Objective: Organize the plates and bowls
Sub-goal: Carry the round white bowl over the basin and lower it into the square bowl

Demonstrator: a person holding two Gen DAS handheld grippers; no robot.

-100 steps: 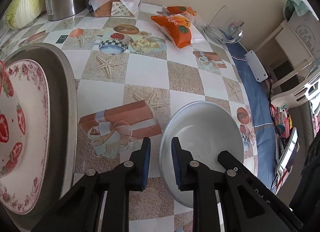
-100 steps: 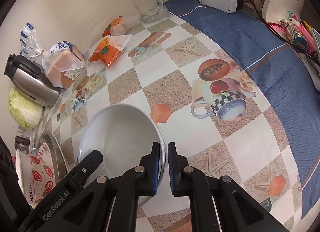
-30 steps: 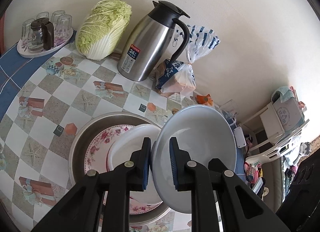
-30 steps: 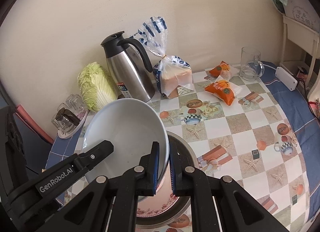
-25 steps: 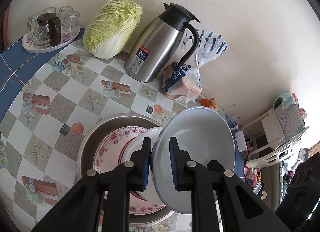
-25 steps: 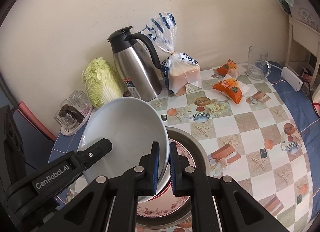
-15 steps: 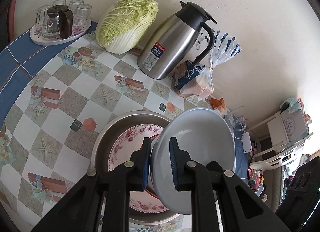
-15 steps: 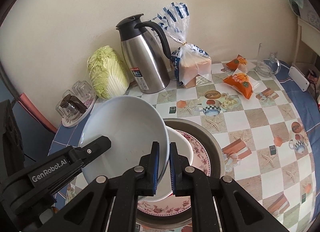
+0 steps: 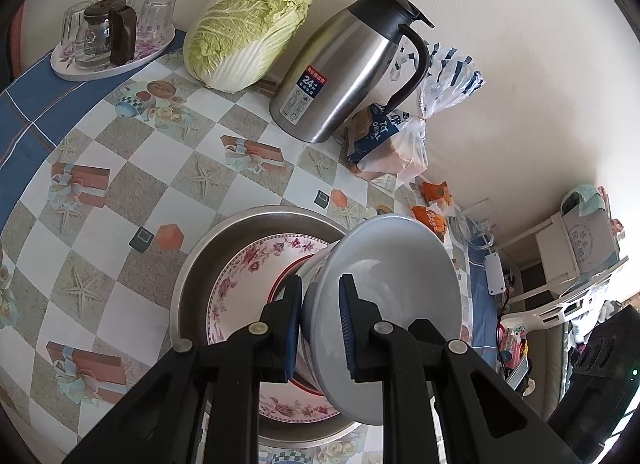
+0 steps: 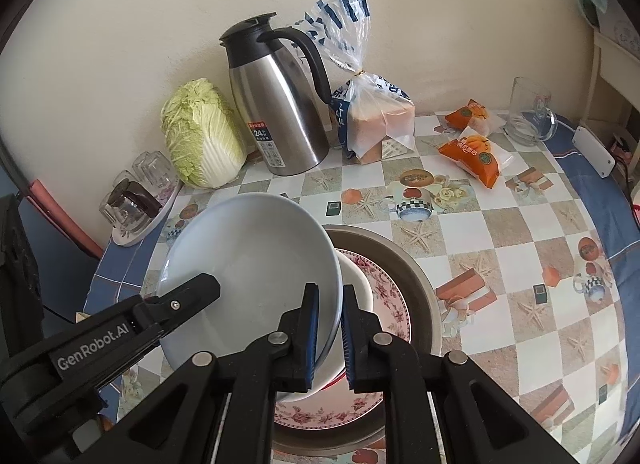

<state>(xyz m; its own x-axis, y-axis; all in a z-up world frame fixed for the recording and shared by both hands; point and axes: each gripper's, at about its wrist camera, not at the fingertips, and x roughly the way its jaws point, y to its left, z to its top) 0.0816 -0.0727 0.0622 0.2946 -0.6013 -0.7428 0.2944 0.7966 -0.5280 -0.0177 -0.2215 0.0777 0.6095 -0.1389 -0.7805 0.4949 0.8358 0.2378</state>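
Both grippers hold one pale grey bowl point(image 9: 392, 284) by opposite rims, tilted above a metal basin point(image 9: 200, 260). My left gripper point(image 9: 319, 328) is shut on its left rim. My right gripper point(image 10: 329, 336) is shut on its right rim; the bowl point(image 10: 248, 264) shows its inside there. In the basin point(image 10: 416, 268) lies a floral plate point(image 9: 244, 272) with a white, red-rimmed bowl point(image 10: 358, 288) on it, mostly hidden under the grey bowl.
Along the wall stand a tray of glasses point(image 9: 112, 35), a cabbage point(image 9: 248, 43), a steel thermos jug point(image 9: 352, 71) and bagged bread point(image 10: 376, 119). Orange snack packs point(image 10: 472, 151) and a glass mug point(image 10: 528, 111) lie far right. The checked tablecloth point(image 9: 120, 183) surrounds the basin.
Both grippers have lifted the grey bowl off the table and carried it left over the basin. In the last half second it has lowered slightly toward the white bowl.
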